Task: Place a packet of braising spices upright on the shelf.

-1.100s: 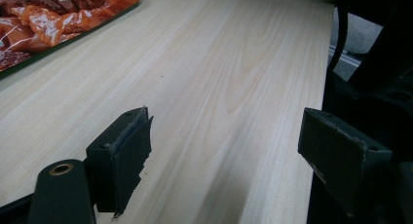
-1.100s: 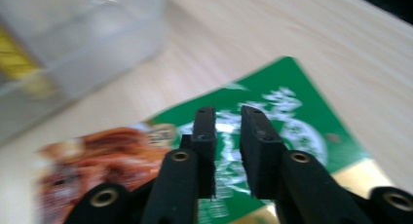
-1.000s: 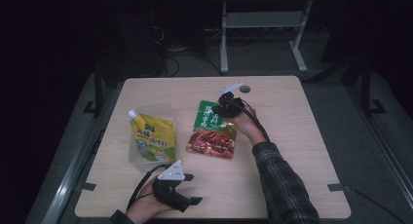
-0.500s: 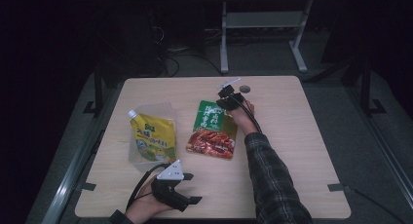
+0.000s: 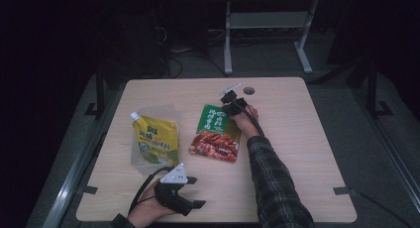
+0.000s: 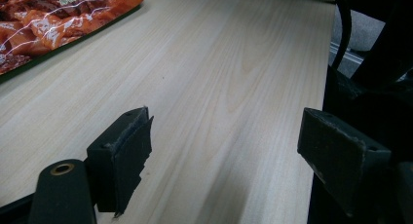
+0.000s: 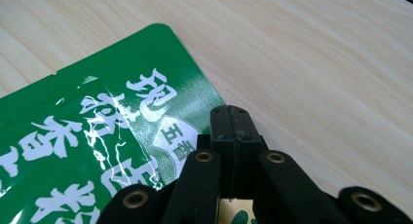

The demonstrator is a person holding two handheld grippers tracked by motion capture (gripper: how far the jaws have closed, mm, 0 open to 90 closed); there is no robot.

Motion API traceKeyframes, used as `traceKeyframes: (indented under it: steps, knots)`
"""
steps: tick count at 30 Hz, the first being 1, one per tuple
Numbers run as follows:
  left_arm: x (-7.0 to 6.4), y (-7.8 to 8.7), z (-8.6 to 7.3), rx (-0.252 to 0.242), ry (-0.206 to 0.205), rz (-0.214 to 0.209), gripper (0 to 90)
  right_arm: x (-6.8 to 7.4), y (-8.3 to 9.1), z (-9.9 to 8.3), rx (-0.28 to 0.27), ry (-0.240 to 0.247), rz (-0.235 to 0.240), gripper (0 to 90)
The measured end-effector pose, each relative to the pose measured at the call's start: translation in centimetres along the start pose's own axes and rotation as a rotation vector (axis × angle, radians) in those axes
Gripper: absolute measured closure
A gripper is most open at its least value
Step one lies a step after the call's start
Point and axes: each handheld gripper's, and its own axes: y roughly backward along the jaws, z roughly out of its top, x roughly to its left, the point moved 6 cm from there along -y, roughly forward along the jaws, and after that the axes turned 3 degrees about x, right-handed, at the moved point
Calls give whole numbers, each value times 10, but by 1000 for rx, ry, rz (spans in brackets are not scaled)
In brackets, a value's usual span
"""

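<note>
Wooden table (image 5: 297, 153), two pouches (one green (image 5: 216, 133), one yellow (image 5: 154, 141)), two grippers

Pale wood-grain tabletop (image 5: 297, 153) with rounded corners and a small round hole (image 5: 248, 90) near its far edge. Dim room beyond. Grey floor (image 5: 386, 153) around. Past the far edge, a light metal frame (image 5: 267, 27) on two legs, dark cables (image 5: 173, 64) trailing beside.

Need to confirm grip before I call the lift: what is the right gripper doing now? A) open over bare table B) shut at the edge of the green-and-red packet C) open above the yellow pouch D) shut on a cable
B: in the right gripper view the right gripper has its jaws pressed together at the edge of the green-and-red packet.
</note>
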Motion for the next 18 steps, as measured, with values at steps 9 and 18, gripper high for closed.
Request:
traceKeyframes:
  steps: [9,18]
  knots:
    - [0,0,-1,6,-2,0,196,2,12,-14,17,59,-17,899]
    - [-1,-2,-1,13,-4,-1,196,1,35,-40,65,126,-21,899]
